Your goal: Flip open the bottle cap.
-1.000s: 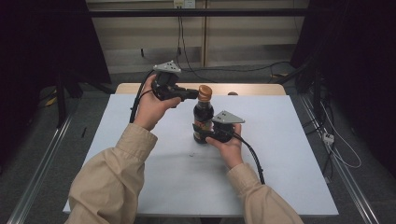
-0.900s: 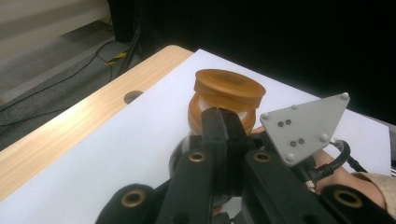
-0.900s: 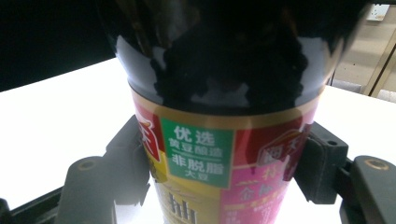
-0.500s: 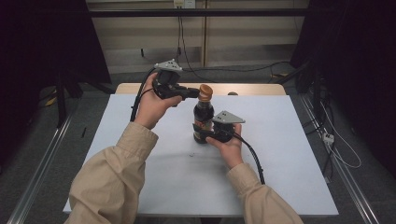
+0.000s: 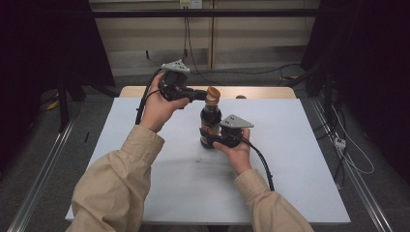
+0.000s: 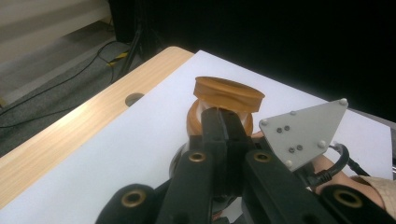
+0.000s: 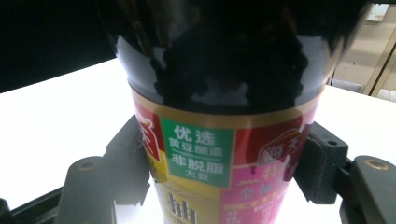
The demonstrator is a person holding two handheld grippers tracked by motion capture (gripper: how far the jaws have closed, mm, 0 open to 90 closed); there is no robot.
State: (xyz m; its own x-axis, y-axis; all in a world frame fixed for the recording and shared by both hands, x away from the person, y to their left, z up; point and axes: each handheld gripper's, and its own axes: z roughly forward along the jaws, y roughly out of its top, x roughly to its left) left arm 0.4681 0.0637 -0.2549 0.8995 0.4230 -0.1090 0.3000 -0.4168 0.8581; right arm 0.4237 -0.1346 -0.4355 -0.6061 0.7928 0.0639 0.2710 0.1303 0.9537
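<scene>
One bottle [image 5: 211,126] is seen upright on the white table [image 5: 300,159], slightly left of its middle and toward the far half, dark in its upper body with a coloured label around the lower part and one orange-brown cap [image 5: 212,94] on top. The right gripper [image 5: 212,140] is held low and level at the near right side of the bottle, the right hand [image 5: 234,152] resting close to the table with the forearm running back to the near edge; its jaws are closed around the labelled lower body, one pad [image 7: 133,163] being pressed on each side in the right gripper view, so the bottle is clamped between them. The left gripper [image 5: 205,95] is held higher, level with the cap, the left hand [image 5: 159,104] raised with the wrist bent and the sleeved forearm rising from the near left. Its jaws are pressed together, tip against tip, and they meet the cap from the left at its lower edge; in the left gripper view the closed tips [image 6: 224,122] lie against the collar just beneath the cap's rim, though whether anything is pinched between them cannot be told. Two grippers, two hands, one bottle and one cap are counted, and a bare wooden strip [image 5: 261,92] is seen along the far edge of the table.
</scene>
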